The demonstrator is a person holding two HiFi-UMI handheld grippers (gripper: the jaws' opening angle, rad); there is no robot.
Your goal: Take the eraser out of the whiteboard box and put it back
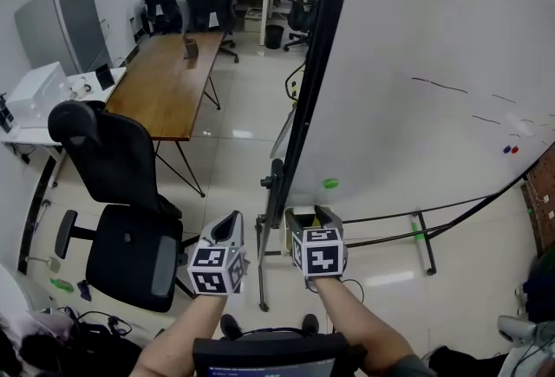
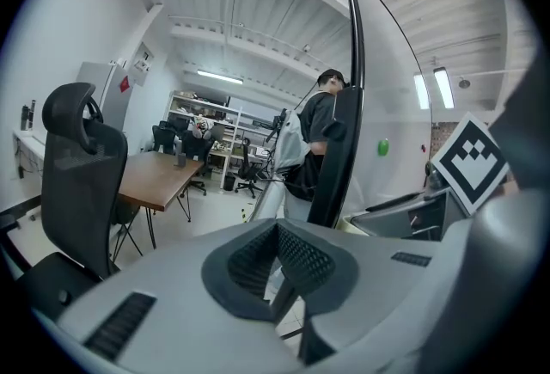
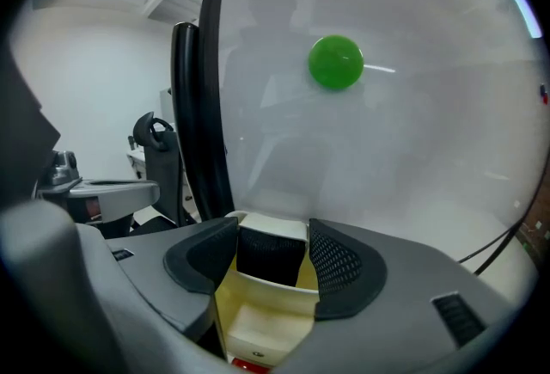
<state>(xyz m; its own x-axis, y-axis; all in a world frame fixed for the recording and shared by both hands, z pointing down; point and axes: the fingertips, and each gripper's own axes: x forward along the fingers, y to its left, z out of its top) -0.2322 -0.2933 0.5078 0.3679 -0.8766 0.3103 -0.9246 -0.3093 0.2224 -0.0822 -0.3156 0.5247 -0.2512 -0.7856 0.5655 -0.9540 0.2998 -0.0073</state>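
Right gripper [image 3: 272,232] jaws spread, either side of the dark eraser [image 3: 269,259] standing in the cream box [image 3: 258,321] by the whiteboard [image 3: 387,149], not pinching it; left gripper [image 2: 277,235] clenched, empty.

Whiteboard [image 1: 434,37]: on the right.
Box [image 3: 258,321]: at the whiteboard's near foot, below the magnet [image 1: 330,184].
Eraser [image 3: 271,265]: in the box.
Right gripper [image 3: 272,230]: over the box, one jaw on either side of the eraser.
Left gripper [image 1: 232,224]: just left of the right gripper.
Chair [image 1: 121,193]: near left.
Table [image 1: 169,81]: far left, behind the chair.
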